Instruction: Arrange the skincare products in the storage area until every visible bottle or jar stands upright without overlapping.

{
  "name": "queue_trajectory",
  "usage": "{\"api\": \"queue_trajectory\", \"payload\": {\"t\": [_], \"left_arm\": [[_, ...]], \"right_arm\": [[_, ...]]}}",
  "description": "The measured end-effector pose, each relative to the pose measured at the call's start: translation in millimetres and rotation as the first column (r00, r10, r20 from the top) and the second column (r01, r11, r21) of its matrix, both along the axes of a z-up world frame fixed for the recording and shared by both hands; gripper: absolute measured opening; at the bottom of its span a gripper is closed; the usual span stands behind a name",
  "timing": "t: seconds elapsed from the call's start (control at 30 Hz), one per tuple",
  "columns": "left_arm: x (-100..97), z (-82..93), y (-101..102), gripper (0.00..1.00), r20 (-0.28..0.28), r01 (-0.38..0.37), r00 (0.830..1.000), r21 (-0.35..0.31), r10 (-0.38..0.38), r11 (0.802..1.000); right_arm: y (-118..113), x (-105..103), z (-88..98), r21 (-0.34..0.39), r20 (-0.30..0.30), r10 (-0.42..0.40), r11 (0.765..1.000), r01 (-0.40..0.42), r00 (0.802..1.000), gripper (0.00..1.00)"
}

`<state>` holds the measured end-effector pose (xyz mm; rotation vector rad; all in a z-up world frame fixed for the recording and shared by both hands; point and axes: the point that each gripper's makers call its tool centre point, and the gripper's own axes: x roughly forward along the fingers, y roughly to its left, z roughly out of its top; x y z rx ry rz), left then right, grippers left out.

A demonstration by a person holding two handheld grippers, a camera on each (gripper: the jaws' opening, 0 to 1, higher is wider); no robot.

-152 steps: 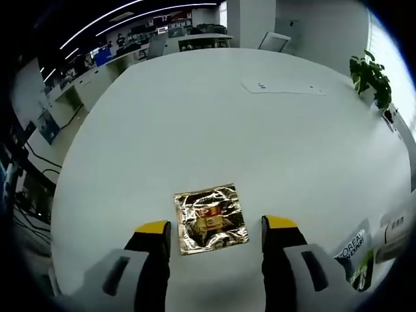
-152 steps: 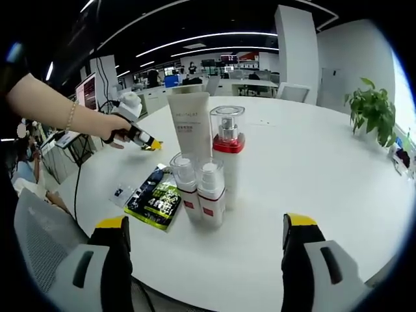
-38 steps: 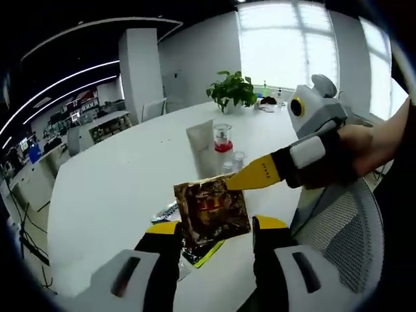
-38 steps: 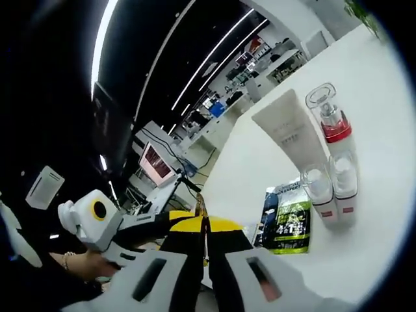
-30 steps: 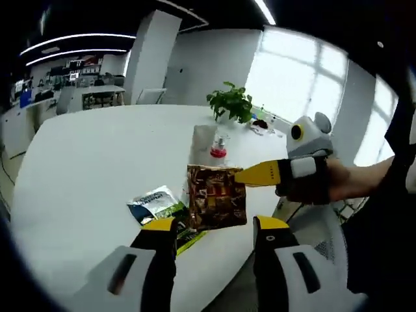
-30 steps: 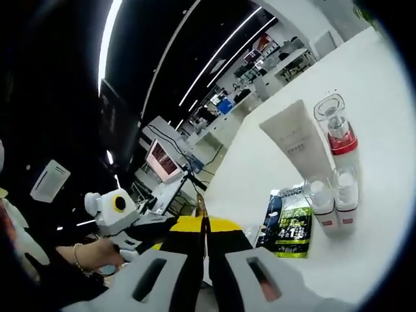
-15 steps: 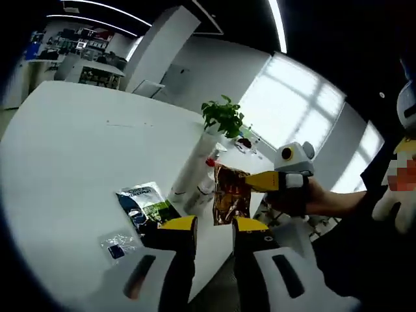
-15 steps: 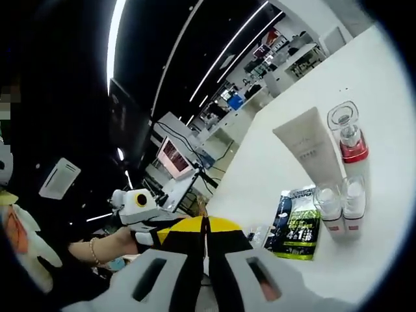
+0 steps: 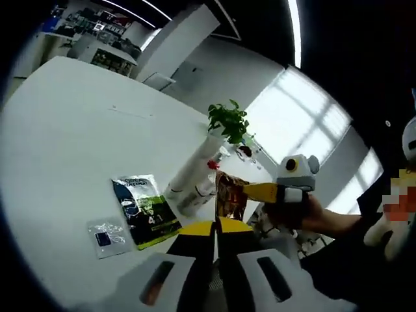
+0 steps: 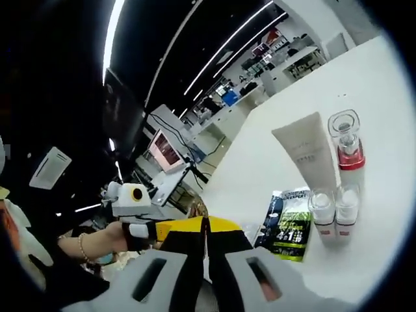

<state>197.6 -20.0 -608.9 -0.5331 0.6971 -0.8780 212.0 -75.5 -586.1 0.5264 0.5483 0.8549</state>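
Foil sachet point(image 9: 230, 195) hangs long axis vertical, pinched by both closed grippers point(image 9: 216, 226) point(image 10: 204, 224); upright bottles point(image 10: 346, 148) clearest in right gripper view.

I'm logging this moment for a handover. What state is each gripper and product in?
Left gripper: shut, nothing seen in it.
Right gripper: shut on gold sachet, held off the table.
White tube: upright.
Red-collared bottle: upright.
Two small bottles: upright, side by side.
Green sachet: lying flat.
Clear sachet: lying flat.
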Motion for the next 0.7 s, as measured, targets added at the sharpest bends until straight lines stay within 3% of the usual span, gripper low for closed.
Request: {"api": "queue_trajectory", "payload": {"t": [0.23,0.43,0.7], "left_arm": [[-2.7,-1.4,10.8,0.0,-0.04,-0.095,0.995,-0.007,0.095,0.995],[-4.6,-5.8,17.0,0.0,-0.055,-0.136,0.989,0.006,0.136,0.991],[3.1,-16.6,32.6,0.0,-0.082,-0.196,0.976,0.044,0.199,0.98]], "right_arm": [[15.7,14.9,-1.7,-0.138,0.062,0.034,0.99,-0.025,0.998,0.01],[32.3,28.1,-8.4,-0.276,0.131,0.088,0.96,-0.049,0.987,0.01],[49.2,38.5,-16.7,-0.378,0.182,0.129,0.924,-0.051,0.975,0.01]]}}
